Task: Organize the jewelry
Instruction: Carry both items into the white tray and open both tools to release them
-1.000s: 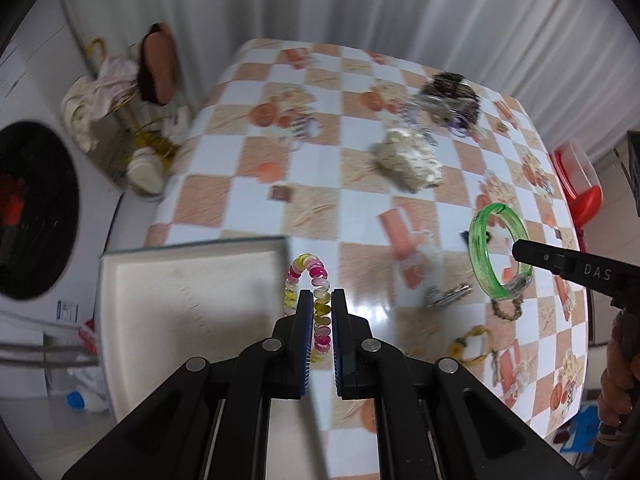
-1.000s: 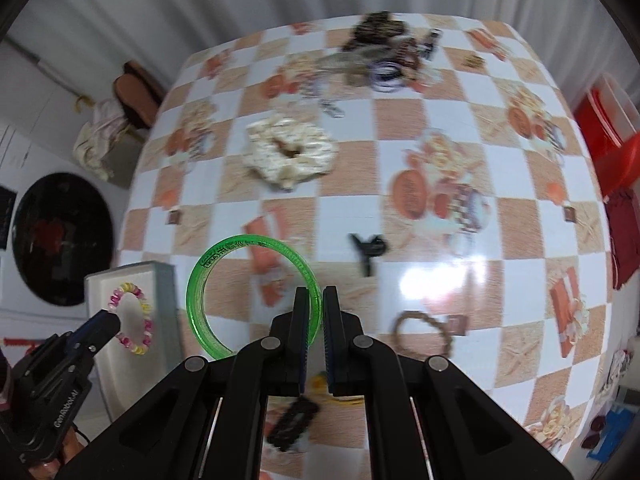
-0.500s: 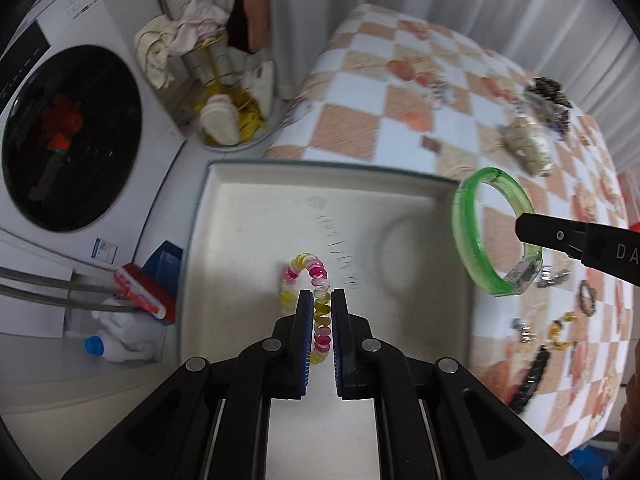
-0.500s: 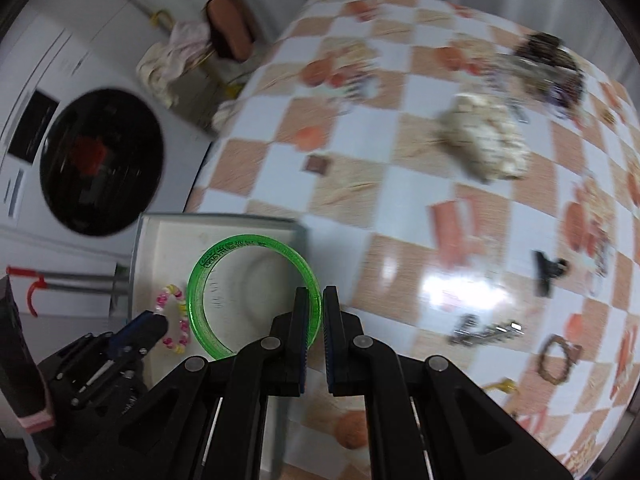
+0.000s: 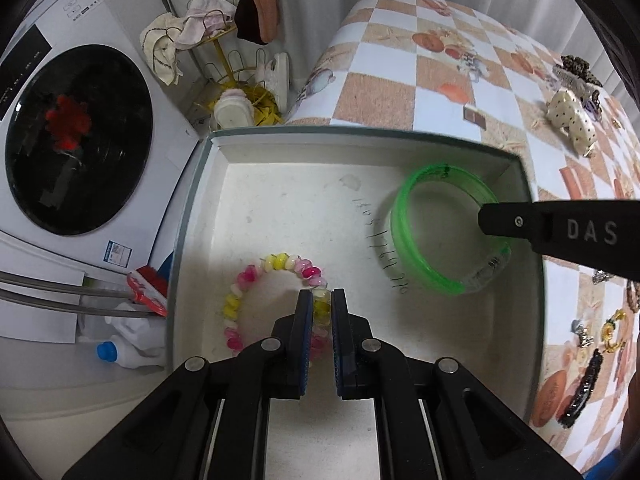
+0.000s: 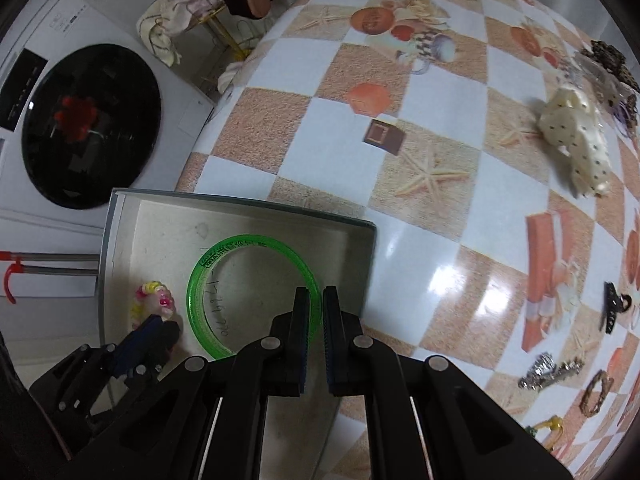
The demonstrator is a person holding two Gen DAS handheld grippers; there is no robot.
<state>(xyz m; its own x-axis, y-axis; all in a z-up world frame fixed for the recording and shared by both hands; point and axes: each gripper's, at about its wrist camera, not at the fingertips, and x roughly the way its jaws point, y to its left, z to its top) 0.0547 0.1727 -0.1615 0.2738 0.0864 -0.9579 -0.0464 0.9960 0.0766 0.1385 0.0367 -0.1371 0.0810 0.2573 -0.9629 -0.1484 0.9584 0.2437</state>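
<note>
Pointing steeply down into the white tray (image 5: pixel 516 320), my left gripper (image 5: pixel 322 300) pinches the beaded bracelet (image 5: pixel 276 264), my right gripper (image 6: pixel 316 304) clamps the green bangle (image 6: pixel 208 264).

I'm in a home laundry corner: a washing machine (image 5: pixel 76 140) stands beside my desk (image 6: pixel 400 184) with its checked oilcloth, slippers (image 5: pixel 258 4) drying on a rack, detergent bottle (image 5: pixel 120 350) below.
</note>
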